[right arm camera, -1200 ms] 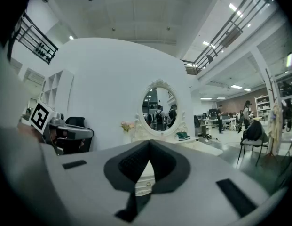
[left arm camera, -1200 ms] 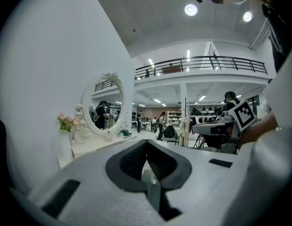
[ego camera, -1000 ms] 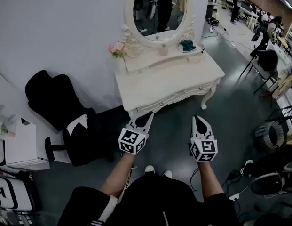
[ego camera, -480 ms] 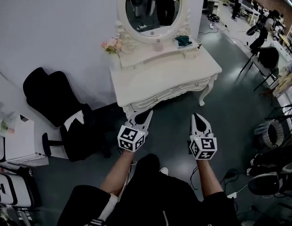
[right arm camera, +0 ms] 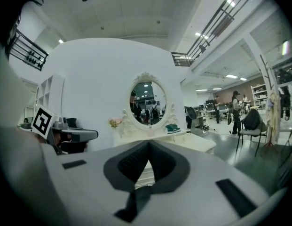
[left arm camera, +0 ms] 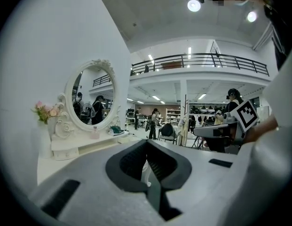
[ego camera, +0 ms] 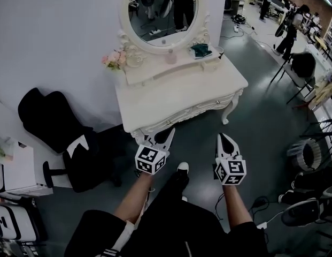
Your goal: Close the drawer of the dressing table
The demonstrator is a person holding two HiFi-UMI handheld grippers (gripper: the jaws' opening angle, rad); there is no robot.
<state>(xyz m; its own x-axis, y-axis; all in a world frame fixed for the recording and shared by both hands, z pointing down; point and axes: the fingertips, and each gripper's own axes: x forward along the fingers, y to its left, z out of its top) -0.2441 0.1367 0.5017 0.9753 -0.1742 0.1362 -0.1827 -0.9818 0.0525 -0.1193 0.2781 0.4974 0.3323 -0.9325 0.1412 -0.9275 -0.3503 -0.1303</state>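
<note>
At the far left edge a white cabinet (ego camera: 18, 167) is seen, and just beside it a black chair (ego camera: 51, 122) is set against the pale wall (ego camera: 59, 31). Further right the white desk (ego camera: 208, 79) is placed against that same wall. Pink flowers (ego camera: 113, 59) are stood at the left end of its raised back shelf, an oval mirror (ego camera: 160, 9) is mounted above the shelf's middle, and a green item (ego camera: 200, 50) is laid near the shelf's right end. The left tool (ego camera: 169, 133) is held out before the desk's front left corner; in its own view its tips are seen pressed together, with only the desk showing through the hollow behind them. Whether the corner is touched cannot be told. The drawer (ego camera: 195, 111) is found in the desk's front, under the near edge of the top, and is marked by small knobs; how far it stands out cannot be told from above. A shoe (ego camera: 182, 167) is seen on the dark floor (ego camera: 262, 111) between the two forearms. The right tool (ego camera: 224, 137) is held alongside the left one, over the floor and apart from the desk's front, with its jaws closed together on nothing. At the far right a dark chair (ego camera: 302, 68) is seen, well apart from the desk.
</note>
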